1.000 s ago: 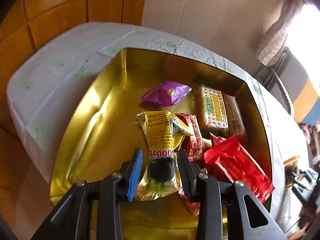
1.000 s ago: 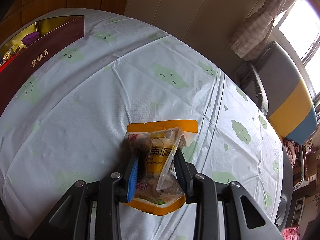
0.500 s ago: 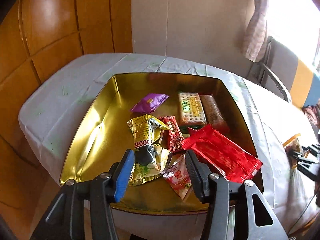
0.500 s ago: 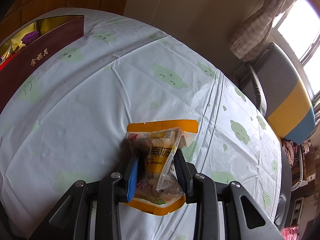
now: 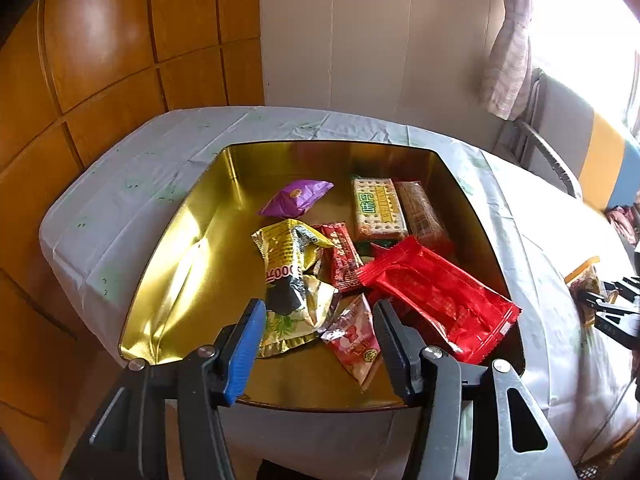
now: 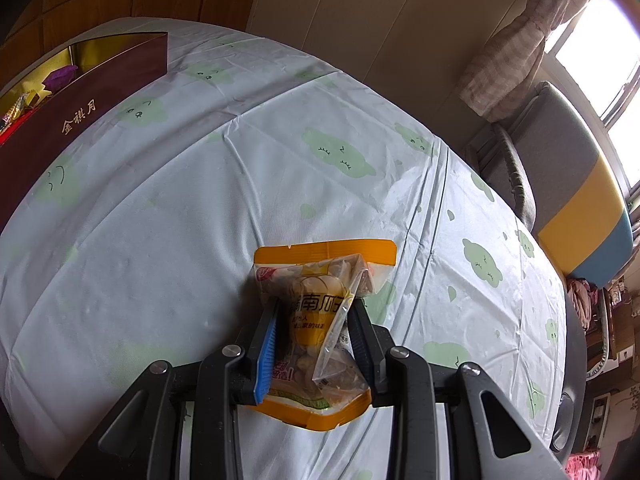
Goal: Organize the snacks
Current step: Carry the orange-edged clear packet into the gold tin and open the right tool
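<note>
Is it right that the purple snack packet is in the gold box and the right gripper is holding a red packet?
Not quite. The purple snack packet does lie in the gold box, but the right gripper is shut on an orange-edged snack bag, not a red one. The right wrist view shows it.

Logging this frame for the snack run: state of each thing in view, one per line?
Left gripper: jaws opening, nothing between the pads.
Right gripper: shut on the orange bag, which lies on the tablecloth.
Gold box: open, snacks inside.
Gold packet: crumpled, lying in the box.
Red packet: lying in the box, propped on the right wall.
Purple packet: lying in the box.
</note>
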`<state>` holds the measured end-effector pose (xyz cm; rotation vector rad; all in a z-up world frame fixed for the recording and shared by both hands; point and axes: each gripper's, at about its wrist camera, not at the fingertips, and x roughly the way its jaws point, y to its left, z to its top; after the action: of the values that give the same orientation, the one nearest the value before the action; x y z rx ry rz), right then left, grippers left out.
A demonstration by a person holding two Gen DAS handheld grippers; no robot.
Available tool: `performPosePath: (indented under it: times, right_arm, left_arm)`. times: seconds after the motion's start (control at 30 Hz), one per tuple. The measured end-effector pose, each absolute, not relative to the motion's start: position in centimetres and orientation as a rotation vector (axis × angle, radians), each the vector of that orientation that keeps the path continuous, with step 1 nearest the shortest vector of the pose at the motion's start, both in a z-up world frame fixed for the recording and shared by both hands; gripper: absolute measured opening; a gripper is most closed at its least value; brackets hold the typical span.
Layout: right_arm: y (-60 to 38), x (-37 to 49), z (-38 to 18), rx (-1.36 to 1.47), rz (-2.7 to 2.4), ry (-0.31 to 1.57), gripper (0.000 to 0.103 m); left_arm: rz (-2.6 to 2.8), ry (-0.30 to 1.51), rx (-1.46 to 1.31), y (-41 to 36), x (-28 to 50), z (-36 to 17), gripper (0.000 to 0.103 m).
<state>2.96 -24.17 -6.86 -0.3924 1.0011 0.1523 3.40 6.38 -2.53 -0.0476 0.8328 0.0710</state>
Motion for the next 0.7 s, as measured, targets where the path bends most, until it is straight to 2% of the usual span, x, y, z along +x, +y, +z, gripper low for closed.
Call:
performPosePath:
  times: [0.3, 0.47, 0.7]
  right_arm:
    - [-24.6, 3.2, -6.8, -0.347, 0.153, 1.015, 0.034]
    - [-24.6, 3.9, -6.1, -0.327, 0.143, 1.091, 0.032]
    - [-19.6, 3.9, 1.3, -0.117, 0.335, 0.979, 0.030]
  left_arm:
    - [0.110, 0.801, -0.078, 8.1, 2.8, -2.0, 0.058]
    - [0.175, 0.749, -0.057, 10.2, 2.1, -0.9, 0.060]
    - [0.246, 0.723, -0.056, 12.7, 1.7, -0.8, 0.060]
